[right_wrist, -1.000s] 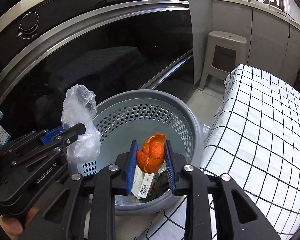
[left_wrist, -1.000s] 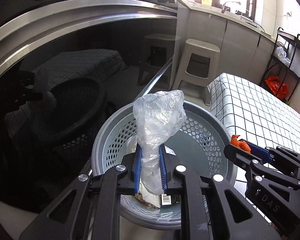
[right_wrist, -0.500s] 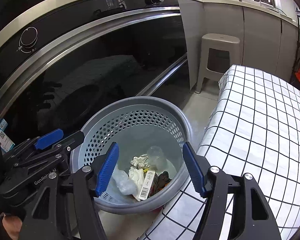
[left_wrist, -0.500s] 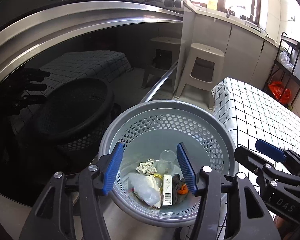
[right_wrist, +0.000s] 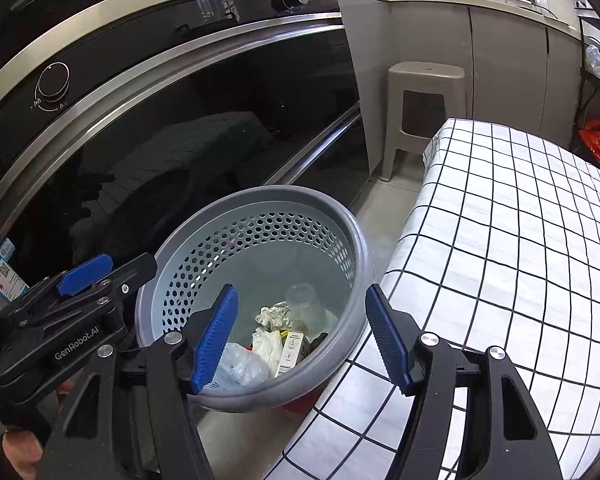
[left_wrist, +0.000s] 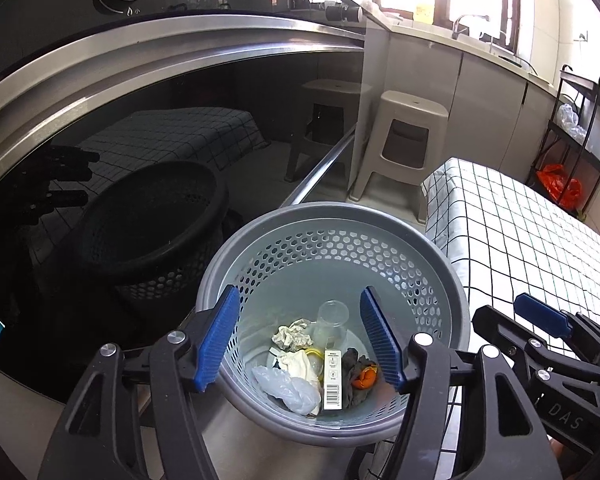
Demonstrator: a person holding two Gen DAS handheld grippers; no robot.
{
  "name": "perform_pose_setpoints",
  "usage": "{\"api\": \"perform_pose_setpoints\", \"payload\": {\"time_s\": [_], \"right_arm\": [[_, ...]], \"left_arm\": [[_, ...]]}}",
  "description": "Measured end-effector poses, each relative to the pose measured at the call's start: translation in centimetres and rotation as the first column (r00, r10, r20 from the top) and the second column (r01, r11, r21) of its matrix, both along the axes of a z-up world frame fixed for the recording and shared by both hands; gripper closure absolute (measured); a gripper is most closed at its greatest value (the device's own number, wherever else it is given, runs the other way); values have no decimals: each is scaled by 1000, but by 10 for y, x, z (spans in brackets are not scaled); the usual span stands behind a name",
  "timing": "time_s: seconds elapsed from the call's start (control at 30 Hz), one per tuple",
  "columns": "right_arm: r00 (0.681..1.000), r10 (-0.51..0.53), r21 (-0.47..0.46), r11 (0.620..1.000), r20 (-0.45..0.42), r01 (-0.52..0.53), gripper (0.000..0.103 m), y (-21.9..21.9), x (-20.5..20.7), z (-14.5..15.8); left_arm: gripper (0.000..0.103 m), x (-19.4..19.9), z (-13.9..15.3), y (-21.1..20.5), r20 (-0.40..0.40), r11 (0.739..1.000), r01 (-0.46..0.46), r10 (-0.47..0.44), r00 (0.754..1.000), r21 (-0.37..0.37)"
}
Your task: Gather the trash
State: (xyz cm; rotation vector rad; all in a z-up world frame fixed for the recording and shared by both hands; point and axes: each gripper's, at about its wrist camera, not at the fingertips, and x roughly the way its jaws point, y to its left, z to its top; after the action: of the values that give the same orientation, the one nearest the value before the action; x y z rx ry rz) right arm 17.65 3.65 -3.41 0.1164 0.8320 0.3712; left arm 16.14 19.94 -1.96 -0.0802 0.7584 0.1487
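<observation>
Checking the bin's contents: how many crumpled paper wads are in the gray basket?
1. A crumpled paper wad lies on the basket's floor beside the clear plastic cup. More may be hidden under the other trash.
</observation>
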Motion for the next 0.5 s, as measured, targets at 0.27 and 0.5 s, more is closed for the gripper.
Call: {"api": "perform_pose_setpoints", "payload": {"time_s": [0.27, 0.5], "right_arm": [[1000, -25, 4, 1000, 9, 25, 38, -12, -8, 1], [998, -51, -4, 999, 29, 51, 35, -16, -16, 3]], "left_arm": [[33, -6, 5, -4, 21, 1000, 1, -1, 1000, 8], [30, -11, 10, -8, 35, 1000, 1, -1, 999, 13]]}}
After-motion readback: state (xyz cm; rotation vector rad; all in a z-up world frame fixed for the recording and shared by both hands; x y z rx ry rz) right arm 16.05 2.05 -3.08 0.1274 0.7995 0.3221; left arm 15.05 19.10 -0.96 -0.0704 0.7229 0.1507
